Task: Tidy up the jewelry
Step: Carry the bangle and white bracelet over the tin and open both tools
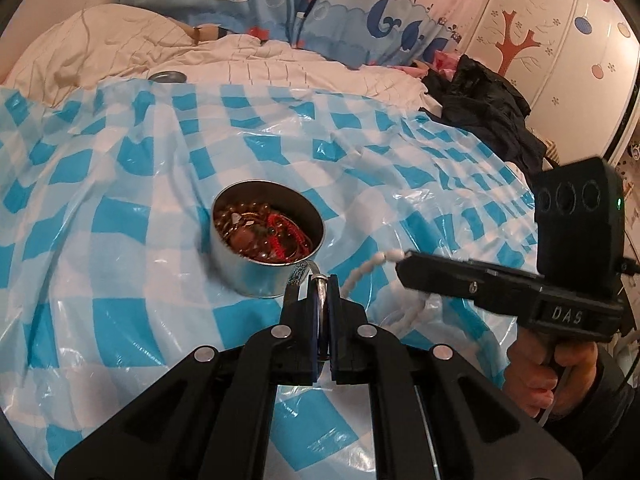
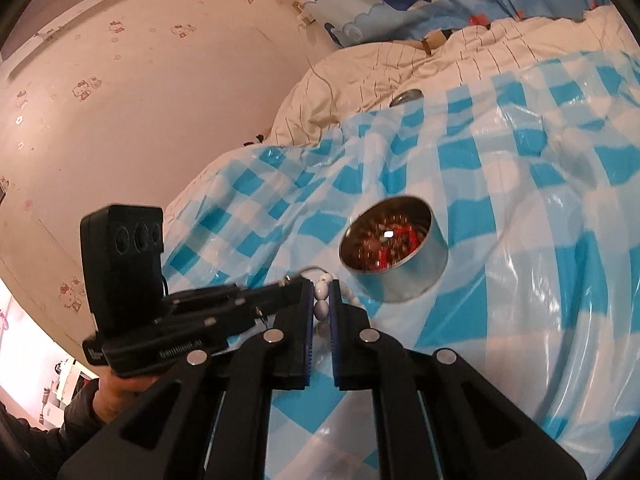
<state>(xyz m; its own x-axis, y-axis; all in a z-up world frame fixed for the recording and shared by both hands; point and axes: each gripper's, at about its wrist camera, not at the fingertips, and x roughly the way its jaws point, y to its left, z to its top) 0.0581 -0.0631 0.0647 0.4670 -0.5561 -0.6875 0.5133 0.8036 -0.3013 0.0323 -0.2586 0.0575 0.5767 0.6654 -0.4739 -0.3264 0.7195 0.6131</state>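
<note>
A round metal tin (image 1: 264, 240) (image 2: 394, 248) full of red and gold jewelry stands on the blue-checked plastic sheet (image 1: 120, 184). In the left wrist view, my left gripper (image 1: 323, 280) is shut on a thin silver bangle (image 1: 317, 296) with a patterned band, just in front of the tin. My right gripper (image 1: 402, 262) comes in from the right, shut on a string of white beads (image 1: 360, 274) that trails down to the sheet. In the right wrist view, the right gripper (image 2: 323, 285) pinches the white beads (image 2: 322, 292). The left gripper (image 2: 298, 286) lies close beside it on the left.
The sheet (image 2: 500, 200) covers a bed with a cream duvet (image 1: 120, 36). A small grey lid (image 1: 167, 77) (image 2: 406, 97) rests at the sheet's far edge. Dark clothing (image 1: 484, 108) is piled at the far right. A whale-print curtain (image 1: 320, 4) hangs behind.
</note>
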